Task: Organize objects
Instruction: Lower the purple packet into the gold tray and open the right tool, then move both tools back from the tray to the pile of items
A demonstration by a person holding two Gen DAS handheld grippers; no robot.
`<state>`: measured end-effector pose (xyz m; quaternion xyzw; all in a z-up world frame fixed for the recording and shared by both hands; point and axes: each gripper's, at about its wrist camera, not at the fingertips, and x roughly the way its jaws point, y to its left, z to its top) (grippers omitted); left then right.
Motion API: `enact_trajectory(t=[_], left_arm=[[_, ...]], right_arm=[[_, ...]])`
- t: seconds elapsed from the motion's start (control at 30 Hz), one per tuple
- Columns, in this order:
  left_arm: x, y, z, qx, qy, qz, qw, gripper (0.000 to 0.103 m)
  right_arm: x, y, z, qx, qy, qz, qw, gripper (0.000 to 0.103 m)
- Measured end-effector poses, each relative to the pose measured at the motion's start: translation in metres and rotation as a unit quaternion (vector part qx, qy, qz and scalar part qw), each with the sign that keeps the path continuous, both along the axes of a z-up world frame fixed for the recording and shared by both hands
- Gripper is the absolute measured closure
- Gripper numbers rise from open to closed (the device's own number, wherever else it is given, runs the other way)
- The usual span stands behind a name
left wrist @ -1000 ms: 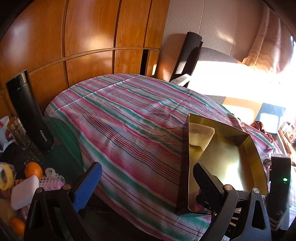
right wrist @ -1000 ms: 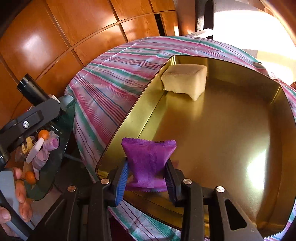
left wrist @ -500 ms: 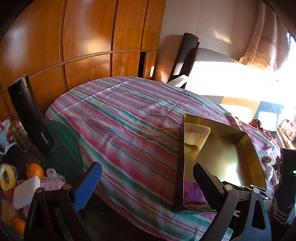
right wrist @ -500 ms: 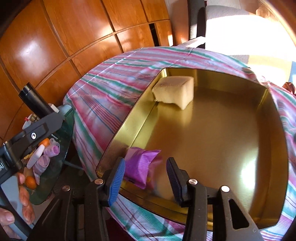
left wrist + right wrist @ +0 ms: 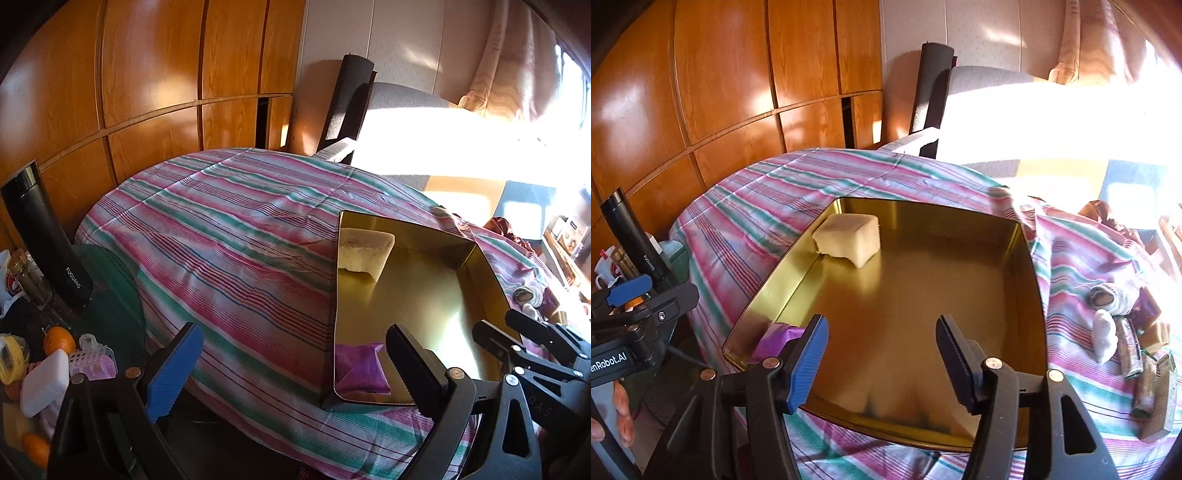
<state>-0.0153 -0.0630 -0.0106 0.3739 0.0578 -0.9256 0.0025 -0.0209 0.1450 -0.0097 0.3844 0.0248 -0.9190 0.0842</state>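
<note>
Purple foil packet (image 5: 777, 338) lies in the near-left corner of the shallow gold metal tin (image 5: 1030, 258), both our grippers' jaws gape empty, so we fetch another from the bed's right edge.

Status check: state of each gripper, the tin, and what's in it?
left gripper: open, empty
right gripper: open, empty
gold tin: open, no lid, on striped cloth
purple packet: lying in tin's near corner
beige block: in tin's far corner
</note>
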Motion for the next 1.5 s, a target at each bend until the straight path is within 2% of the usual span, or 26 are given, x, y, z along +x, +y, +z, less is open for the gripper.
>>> enact_trajectory(t=[0.13, 0.4, 0.73, 0.87, 1.0, 1.17, 1.27, 1.33, 1.5], left_arm=[[0.001, 0.011, 0.0, -0.01, 0.001, -0.017, 0.9998, 0.003], [-0.001, 0.027, -0.004, 0.004, -0.013, -0.048, 0.9988, 0.003], [0.0, 0.073, 0.01, 0.004, 0.002, -0.121, 0.9927, 0.003], [-0.001, 0.105, 0.017, 0.002, 0.005, -0.168, 0.9858, 0.003], [0.001, 0.14, 0.026, -0.004, 0.014, -0.211, 0.9773, 0.003], [0.001, 0.186, 0.037, -0.004, 0.02, -0.26, 0.9655, 0.003], [-0.001, 0.214, 0.041, -0.006, 0.019, -0.283, 0.9588, 0.003], [-0.004, 0.233, 0.042, -0.001, 0.015, -0.298, 0.9544, 0.003], [-0.015, 0.282, 0.038, 0.012, -0.008, -0.326, 0.9453, 0.004]], right_arm=[[0.005, 0.022, 0.005, 0.002, 0.011, -0.023, 1.0, 0.034], [0.013, 0.078, 0.005, 0.007, 0.009, -0.086, 0.996, 0.034], [0.029, 0.184, 0.01, -0.006, -0.004, -0.187, 0.982, 0.034], [0.041, 0.24, 0.018, -0.005, 0.001, -0.242, 0.97, 0.034], [0.053, 0.297, 0.025, 0.001, 0.011, -0.303, 0.953, 0.033], [0.065, 0.356, 0.019, -0.001, 0.019, -0.365, 0.931, 0.029], [0.073, 0.38, 0.012, -0.027, 0.021, -0.396, 0.918, 0.029], [0.078, 0.395, 0.008, -0.061, 0.017, -0.415, 0.908, 0.028], [0.091, 0.413, 0.001, -0.111, 0.013, -0.445, 0.889, 0.026]])
